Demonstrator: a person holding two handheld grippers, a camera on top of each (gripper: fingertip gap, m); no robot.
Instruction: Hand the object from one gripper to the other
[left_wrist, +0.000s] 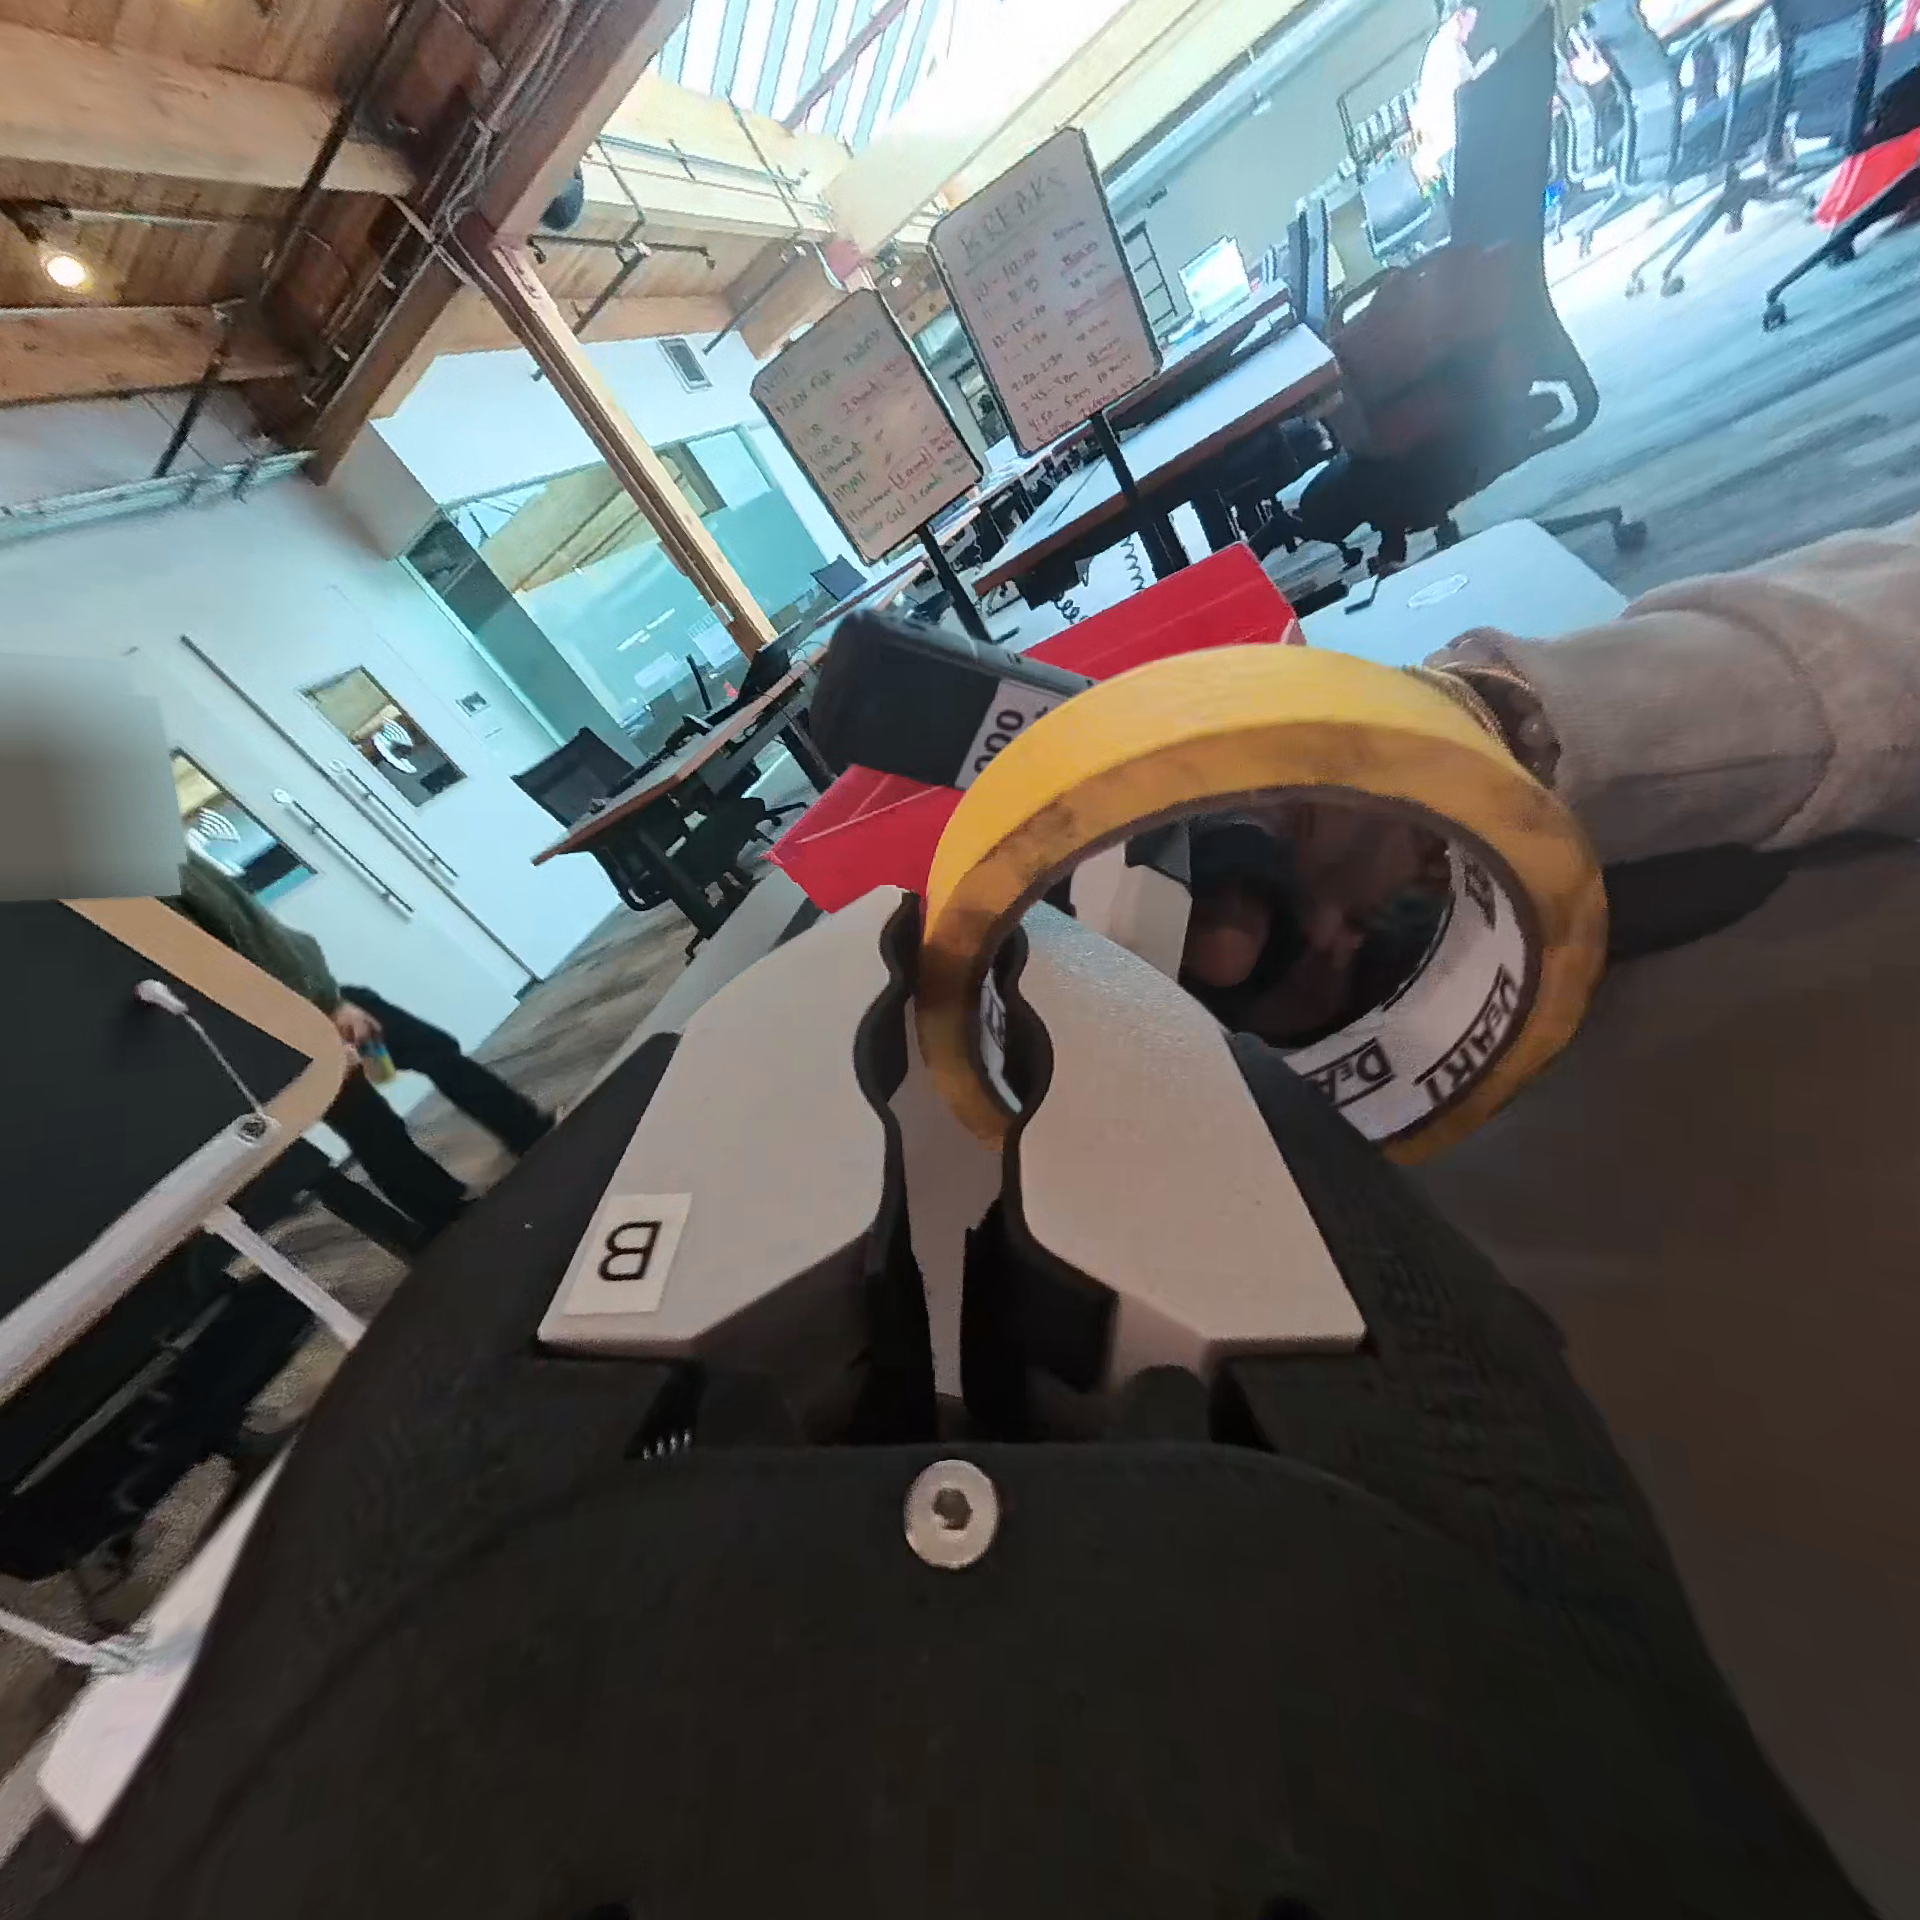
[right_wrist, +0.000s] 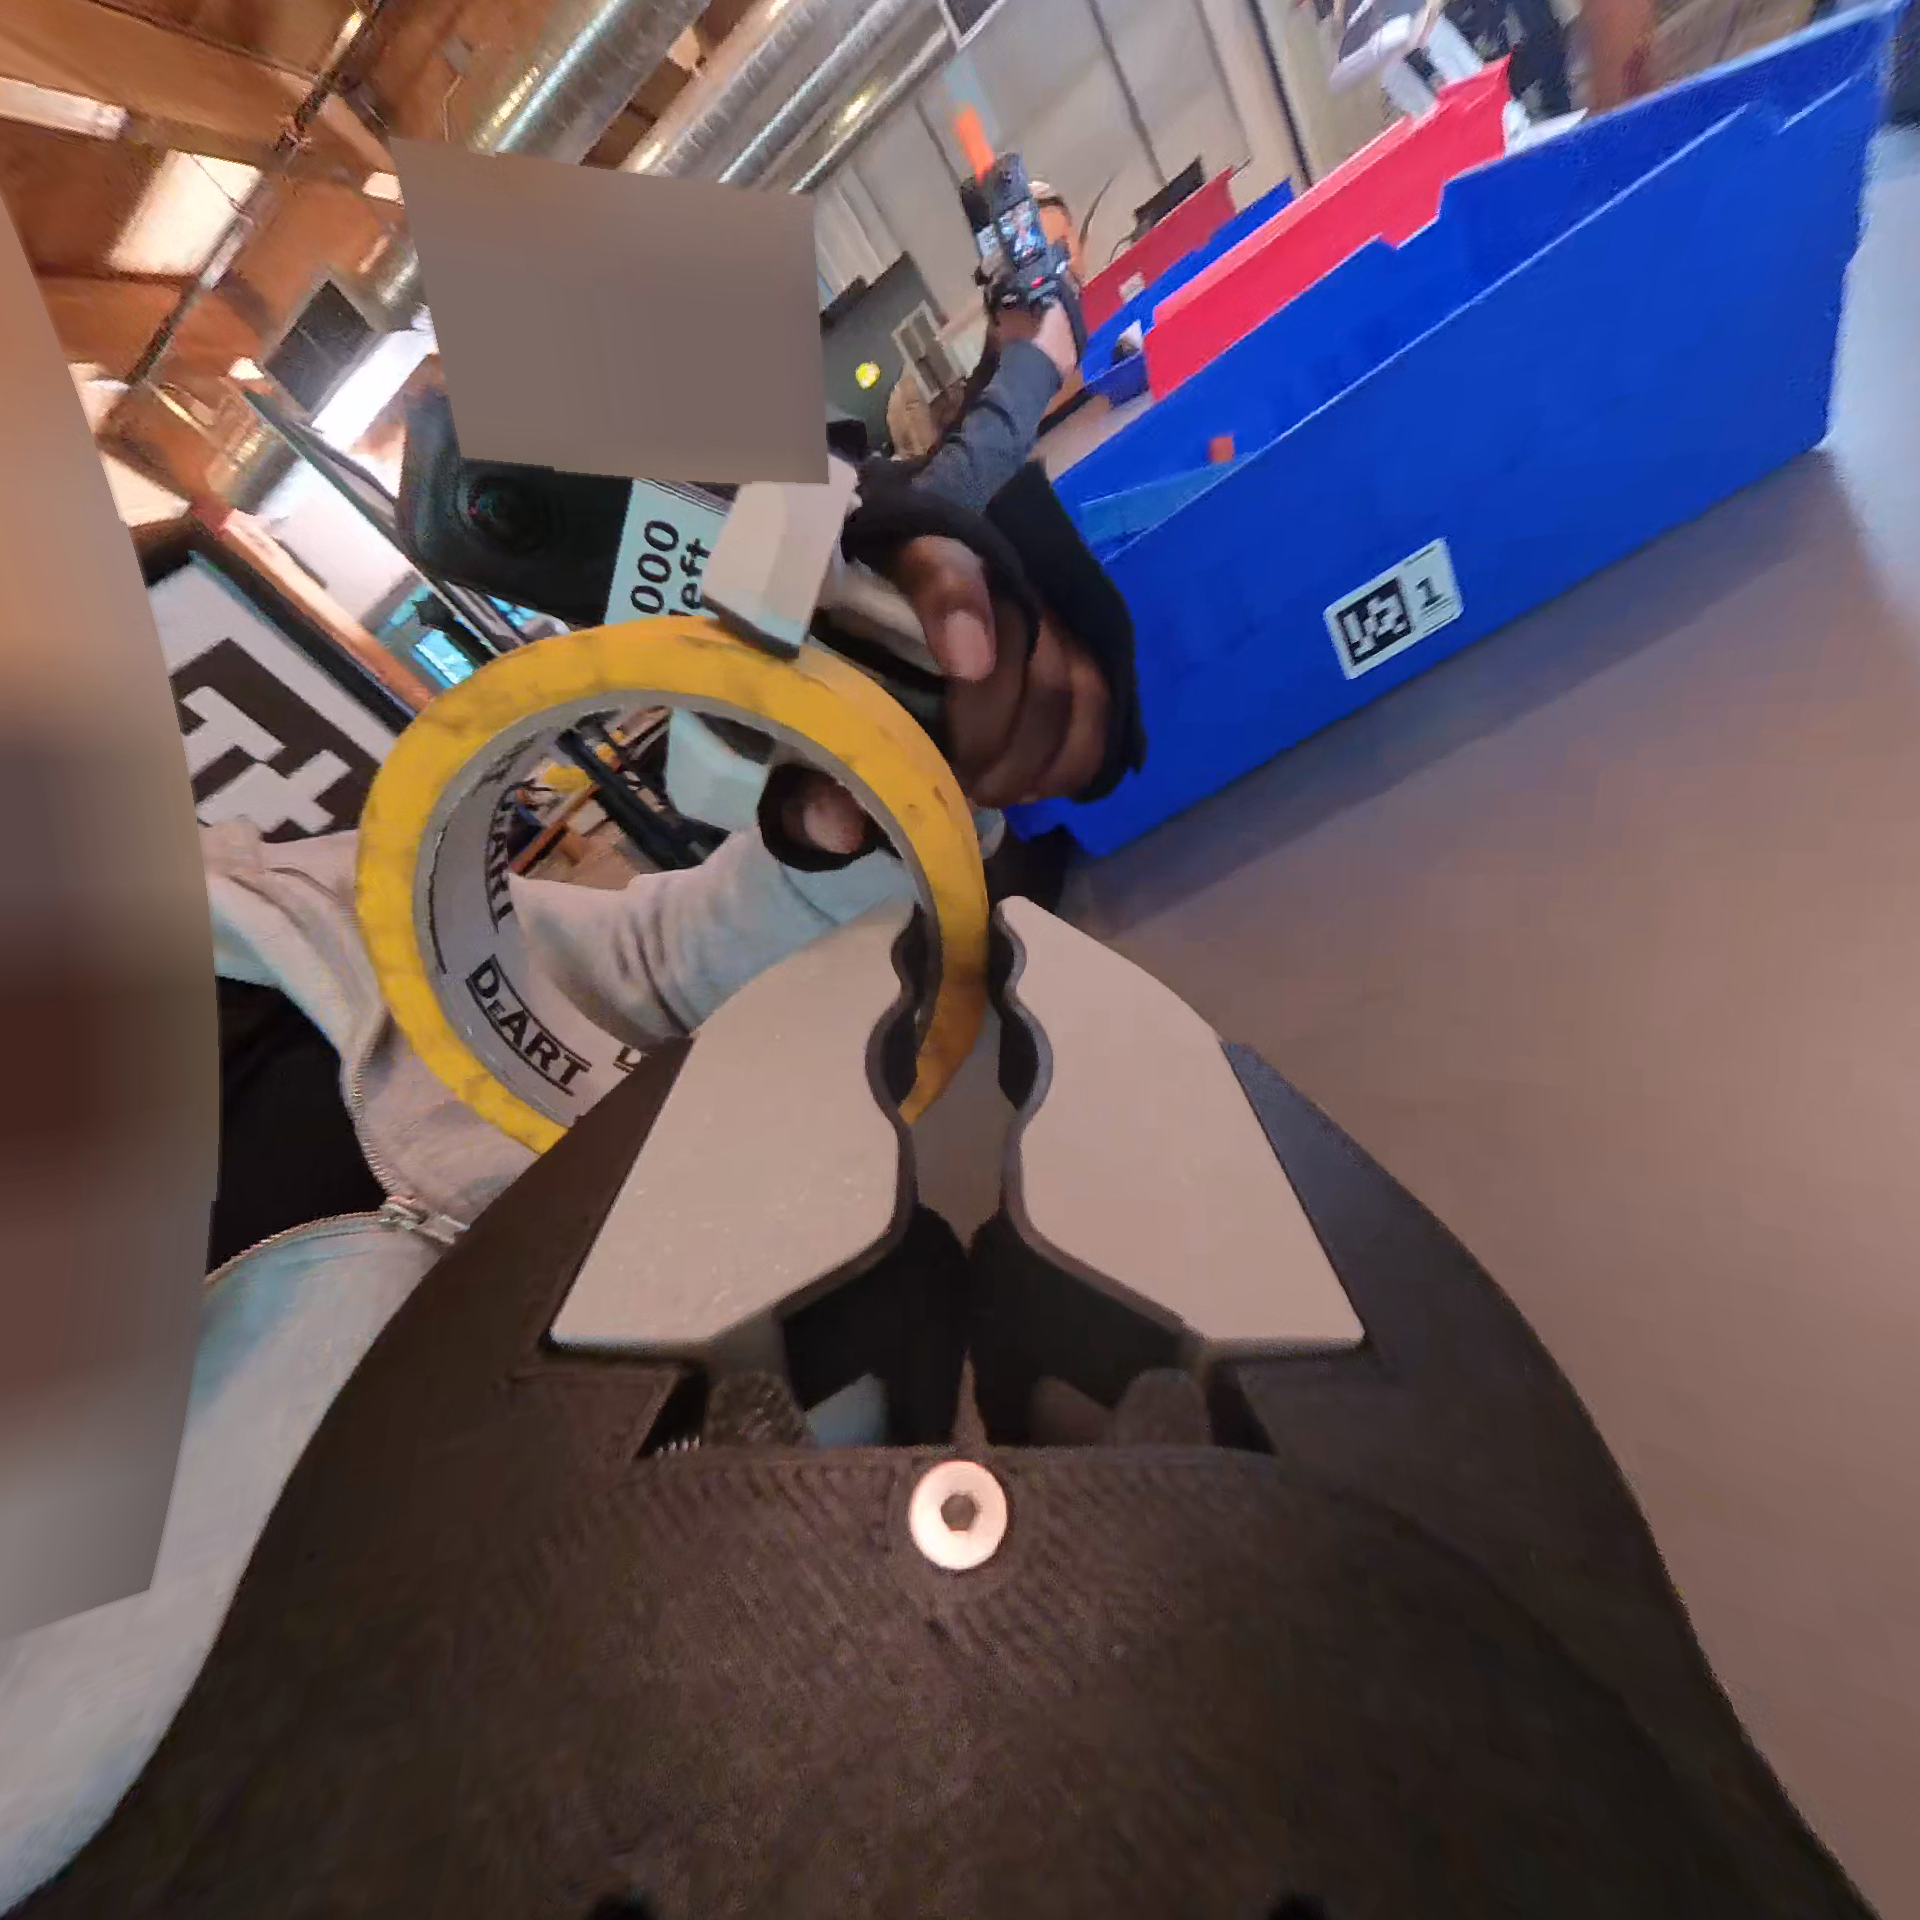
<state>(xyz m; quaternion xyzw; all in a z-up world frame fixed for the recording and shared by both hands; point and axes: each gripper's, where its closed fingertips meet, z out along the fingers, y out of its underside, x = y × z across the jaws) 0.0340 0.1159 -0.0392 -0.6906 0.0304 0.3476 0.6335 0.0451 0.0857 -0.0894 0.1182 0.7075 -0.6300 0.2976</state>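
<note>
Mid-handover: the yellow roll of masking tape is pinched by the left hand-held gripper, while the right hand-held gripper straddles its opposite wall, apparently clamped too. Next, I judge, one must release.

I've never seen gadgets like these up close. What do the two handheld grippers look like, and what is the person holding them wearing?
Each gripper, left and right, has a black ribbed plastic body with a silver bolt, and two pale grey fingers with wavy black inner pads. The left one carries a small white lettered sticker. The person wears a light grey zip-up top and a black fingerless glove.
</note>
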